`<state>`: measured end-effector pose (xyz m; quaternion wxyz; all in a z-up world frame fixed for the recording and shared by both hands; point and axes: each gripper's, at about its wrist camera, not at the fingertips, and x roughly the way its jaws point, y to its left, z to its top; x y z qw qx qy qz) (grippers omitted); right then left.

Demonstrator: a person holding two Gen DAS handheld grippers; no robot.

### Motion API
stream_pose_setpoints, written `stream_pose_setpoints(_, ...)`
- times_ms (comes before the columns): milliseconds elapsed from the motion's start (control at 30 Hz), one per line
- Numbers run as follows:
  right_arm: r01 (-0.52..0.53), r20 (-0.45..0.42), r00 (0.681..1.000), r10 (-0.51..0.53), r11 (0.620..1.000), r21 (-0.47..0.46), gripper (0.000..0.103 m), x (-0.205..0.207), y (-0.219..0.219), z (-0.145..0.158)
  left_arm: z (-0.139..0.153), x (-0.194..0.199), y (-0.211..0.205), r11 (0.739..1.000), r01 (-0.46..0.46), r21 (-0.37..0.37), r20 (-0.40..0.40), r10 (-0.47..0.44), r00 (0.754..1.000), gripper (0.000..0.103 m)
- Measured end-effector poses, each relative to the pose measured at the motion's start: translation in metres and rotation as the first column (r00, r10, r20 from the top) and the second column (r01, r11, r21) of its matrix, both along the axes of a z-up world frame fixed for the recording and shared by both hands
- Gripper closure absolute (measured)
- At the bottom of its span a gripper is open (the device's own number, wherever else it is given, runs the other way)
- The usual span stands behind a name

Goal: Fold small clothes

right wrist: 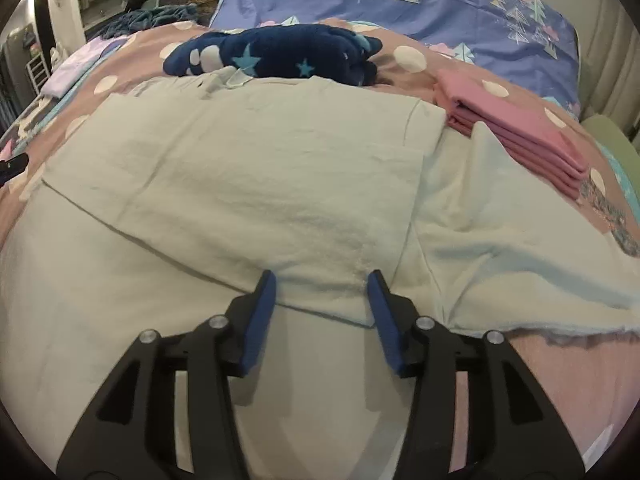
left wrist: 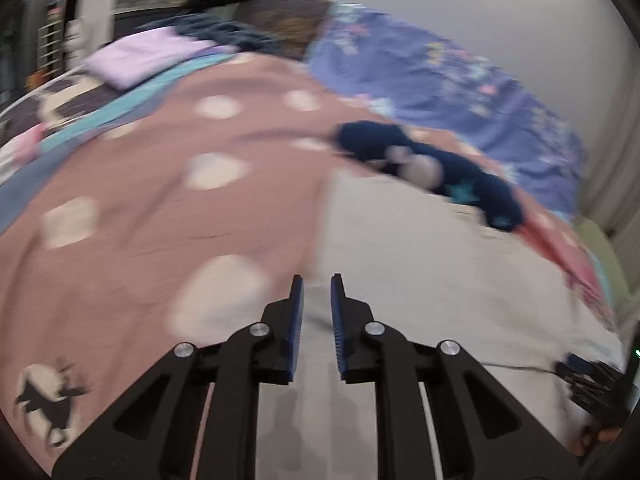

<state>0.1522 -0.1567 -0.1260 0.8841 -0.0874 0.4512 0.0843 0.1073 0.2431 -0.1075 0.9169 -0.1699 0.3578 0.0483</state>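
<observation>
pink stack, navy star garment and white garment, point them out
pink stack (right wrist: 520, 136), right wrist view, top of the folded pile
navy star garment (right wrist: 280, 54), right wrist view, its middle
white garment (right wrist: 260, 168), right wrist view, folded-over flap

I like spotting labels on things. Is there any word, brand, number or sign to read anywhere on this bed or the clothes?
None that can be read.
Pink folded clothes: a dark print at the edge, too blurred and warped to read.
White garment: a small tag at the collar, no writing visible.
</observation>
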Motion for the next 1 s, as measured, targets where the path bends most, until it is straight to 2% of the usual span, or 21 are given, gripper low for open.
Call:
stream_pose_setpoints(67,0.022,-0.007,1.000,-0.022,0.997,0.074,0.055,-0.004,-0.011,0.005,-0.001,0.011,-0.026,0.997,0.071,0.031,-0.006,-0.071,0.997,0.088)
stream_pose_setpoints(133,0.063,0.007,0.998,-0.065,0.985,0.163,0.055,-0.013,-0.030,0.014,-0.017,0.026,-0.052,0.988,0.143,0.065,-0.059,-0.139,0.989,0.088)
stream_pose_setpoints(200,0.127,0.045,0.989,-0.141,0.965,0.228,0.056,-0.023,-0.056,0.024,-0.043,0.039,-0.066,0.982,0.164,0.089,-0.138,-0.151,0.979,0.087)
stream_pose_setpoints(267,0.218,0.079,0.965,-0.251,0.930,0.296,0.056,-0.035,-0.097,0.036,-0.041,0.039,-0.071,0.980,0.164,0.113,-0.116,-0.151,0.982,0.085)
stream_pose_setpoints(367,0.390,0.093,0.884,-0.458,0.832,0.395,0.056,-0.056,-0.180,0.048,-0.045,0.040,-0.064,0.985,0.162,0.063,-0.103,-0.155,0.983,0.085)
stream_pose_setpoints(400,0.451,0.075,0.847,-0.526,0.786,0.424,0.058,-0.062,-0.208,0.050,-0.045,0.039,-0.061,0.986,0.161,0.046,-0.096,-0.156,0.983,0.085)
stream_pose_setpoints(467,0.576,0.018,0.740,-0.673,0.647,0.499,0.059,-0.082,-0.272,0.050,-0.046,0.038,-0.059,0.987,0.162,0.013,-0.083,-0.161,0.984,0.083)
stream_pose_setpoints(500,0.614,-0.007,0.690,-0.724,0.579,0.536,0.059,-0.093,-0.297,0.048,-0.046,0.039,-0.060,0.987,0.162,0.015,-0.084,-0.160,0.984,0.082)
stream_pose_setpoints(533,0.652,-0.047,0.628,-0.777,0.493,0.576,0.059,-0.103,-0.325,0.044,-0.046,0.040,-0.060,0.986,0.162,0.028,-0.087,-0.159,0.983,0.082)
stream_pose_setpoints(567,0.674,-0.090,0.584,-0.807,0.420,0.607,0.062,-0.111,-0.347,0.039,-0.046,0.039,-0.063,0.986,0.162,0.049,-0.092,-0.157,0.983,0.082)
stream_pose_setpoints(600,0.673,-0.128,0.561,-0.818,0.360,0.646,0.063,-0.117,-0.365,0.033,-0.045,0.039,-0.065,0.984,0.162,0.078,-0.098,-0.154,0.983,0.082)
stream_pose_setpoints(667,0.616,-0.209,0.552,-0.807,0.226,0.755,0.063,-0.125,-0.397,0.021,-0.038,0.037,-0.077,0.976,0.153,0.154,-0.105,-0.137,0.985,0.083)
stream_pose_setpoints(733,0.609,-0.233,0.533,-0.814,0.176,0.774,0.063,-0.122,-0.410,0.018,-0.029,0.037,-0.089,0.966,0.208,0.151,-0.078,-0.199,0.977,0.083)
stream_pose_setpoints(767,0.616,-0.236,0.524,-0.818,0.173,0.769,0.063,-0.116,-0.414,0.019,-0.025,0.038,-0.096,0.958,0.238,0.159,-0.066,-0.230,0.971,0.083)
stream_pose_setpoints(800,0.621,-0.238,0.512,-0.826,0.164,0.767,0.063,-0.113,-0.418,0.019,-0.021,0.040,-0.104,0.947,0.255,0.197,-0.062,-0.248,0.967,0.083)
stream_pose_setpoints(833,0.623,-0.245,0.488,-0.838,0.138,0.770,0.063,-0.109,-0.424,0.018,-0.019,0.043,-0.109,0.940,0.264,0.217,-0.065,-0.256,0.964,0.083)
stream_pose_setpoints(867,0.626,-0.251,0.465,-0.849,0.115,0.771,0.068,-0.107,-0.429,0.018,-0.018,0.047,-0.113,0.936,0.274,0.220,-0.070,-0.266,0.962,0.083)
stream_pose_setpoints(900,0.636,-0.255,0.443,-0.859,0.101,0.765,0.079,-0.103,-0.430,0.019,-0.020,0.051,-0.115,0.938,0.283,0.200,-0.077,-0.273,0.959,0.083)
stream_pose_setpoints(933,0.656,-0.257,0.421,-0.870,0.096,0.748,0.086,-0.099,-0.433,0.019,-0.024,0.054,-0.115,0.943,0.285,0.172,-0.085,-0.274,0.958,0.083)
stream_pose_setpoints(967,0.669,-0.257,0.416,-0.872,0.102,0.736,0.096,-0.095,-0.434,0.018,-0.031,0.058,-0.113,0.948,0.283,0.143,-0.103,-0.270,0.957,0.082)
stream_pose_setpoints(1000,0.677,-0.260,0.418,-0.870,0.107,0.728,0.099,-0.090,-0.436,0.017,-0.041,0.062,-0.112,0.954,0.276,0.118,-0.131,-0.260,0.957,0.081)
